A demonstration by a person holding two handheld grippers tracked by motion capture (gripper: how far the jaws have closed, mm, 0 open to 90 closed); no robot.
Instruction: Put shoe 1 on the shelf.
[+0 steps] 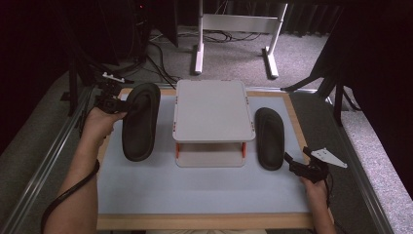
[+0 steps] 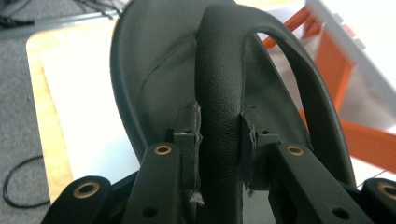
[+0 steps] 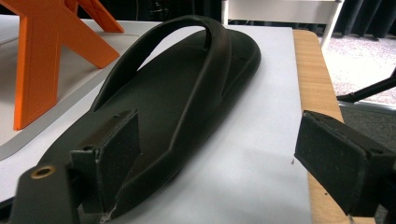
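Observation:
A black flip-flop (image 1: 141,129) sits left of the white stand, its toe end raised and tilted. My left gripper (image 1: 124,105) is shut on its strap; in the left gripper view the strap (image 2: 219,93) is pinched between the two pads at my left gripper (image 2: 219,140). A second black flip-flop (image 1: 269,138) lies flat on the mat right of the stand. My right gripper (image 1: 293,165) is open just behind its heel. In the right gripper view that flip-flop (image 3: 182,88) stretches away from the open right gripper (image 3: 224,156), with the heel by the left pad (image 3: 116,140).
A white two-level stand (image 1: 213,109) with orange supports (image 3: 51,60) stands mid-table on a pale mat (image 1: 195,187). A wooden border (image 1: 204,220) rims the table. Beyond it are grey carpet, cables and a white frame (image 1: 234,29).

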